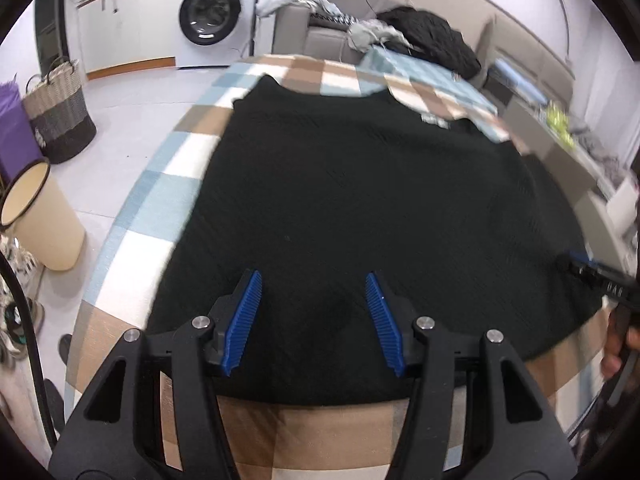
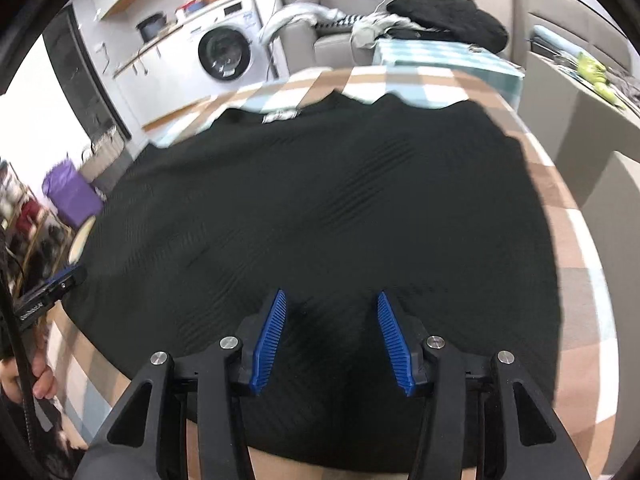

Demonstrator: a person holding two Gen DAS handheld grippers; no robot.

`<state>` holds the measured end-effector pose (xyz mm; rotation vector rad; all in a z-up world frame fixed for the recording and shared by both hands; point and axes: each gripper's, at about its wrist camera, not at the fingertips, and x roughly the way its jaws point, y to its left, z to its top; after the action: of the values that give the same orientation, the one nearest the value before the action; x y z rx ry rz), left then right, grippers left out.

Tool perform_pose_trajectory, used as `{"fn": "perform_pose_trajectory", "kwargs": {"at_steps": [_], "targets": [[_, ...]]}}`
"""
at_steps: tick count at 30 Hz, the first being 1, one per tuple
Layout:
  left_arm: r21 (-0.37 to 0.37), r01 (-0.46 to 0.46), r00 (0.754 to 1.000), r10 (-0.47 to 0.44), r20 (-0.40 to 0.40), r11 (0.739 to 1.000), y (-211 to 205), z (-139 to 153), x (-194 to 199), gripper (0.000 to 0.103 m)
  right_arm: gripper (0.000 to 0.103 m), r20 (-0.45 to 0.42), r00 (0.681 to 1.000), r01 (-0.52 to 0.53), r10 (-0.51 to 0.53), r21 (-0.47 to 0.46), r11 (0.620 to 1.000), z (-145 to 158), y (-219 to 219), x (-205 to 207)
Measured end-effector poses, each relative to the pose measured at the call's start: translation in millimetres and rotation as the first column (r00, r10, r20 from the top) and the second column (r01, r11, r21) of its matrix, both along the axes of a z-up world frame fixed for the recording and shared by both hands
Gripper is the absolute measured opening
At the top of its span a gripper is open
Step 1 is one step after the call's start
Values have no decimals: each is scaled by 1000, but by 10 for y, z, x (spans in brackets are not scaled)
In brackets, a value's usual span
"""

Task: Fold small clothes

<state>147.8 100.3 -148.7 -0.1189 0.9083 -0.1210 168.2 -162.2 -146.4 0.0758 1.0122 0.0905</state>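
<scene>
— Since the black top (image 1: pixel 360 208) lies spread flat on the checked cloth (image 1: pixel 168 184), how do you reckon it will handle?

— Soft and light, I'd judge. The knit shows a fine ribbed texture and faint ripples near the middle, so it should drape and sag the moment one edge lifts. Not slippery, not fragile, though it may stretch if pulled from a single point.

— Where would you take it?

— At the near hem, both corners together, pinching through the edge so the layers rise as one. The white label (image 1: pixel 434 120) marks the neck at the far end; that edge is the likely target for a fold.

— And the grippers?

— The left gripper (image 1: pixel 314 300) hovers over the near hem with its jaws wide apart, nothing between them. The right gripper (image 2: pixel 330 320) sits over the same hem further along, also spread open and empty.

— What's around?

— A dark heap of clothes (image 2: pixel 448 16) sits on the sofa (image 1: pixel 320 36) beyond the table. On the floor to the left stand a basket (image 1: pixel 60 112) and a cream bin (image 1: pixel 40 220), with a washer (image 1: pixel 212 12) behind.
</scene>
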Motion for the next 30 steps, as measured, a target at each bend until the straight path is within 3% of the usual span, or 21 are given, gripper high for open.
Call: {"fn": "perform_pose_trajectory", "kwargs": {"at_steps": [8,12,16,18,21,28,30], "targets": [[5,32,999,-32,-32,999,-28,-76,-212,52,49,-32,999,36,-36,-5,999,2,-258,-275],[-111,-28,999,25,-27,993,169,-22,-345,52,50,34,996,84,-86,56,995,103,-344,-371],[-247,-148,989,142,-42,958,445,-27,-525,52,52,88,993,60,-74,150,987,235,-291,-387],[-278,-185,983,174,-63,943,524,-60,-566,52,53,97,994,38,-54,158,987,240,-210,-333],[-282,-229,973,212,-89,932,581,-130,-550,52,53,99,995,-2,-15,161,987,215,-64,-249],[-276,-266,964,259,-64,924,550,-160,-301,52,53,92,995,-62,47,160,985,147,197,-214],[-273,-278,960,271,-67,921,492,-172,-166,44,53,90,994,-73,60,148,986,130,259,-199]]}}
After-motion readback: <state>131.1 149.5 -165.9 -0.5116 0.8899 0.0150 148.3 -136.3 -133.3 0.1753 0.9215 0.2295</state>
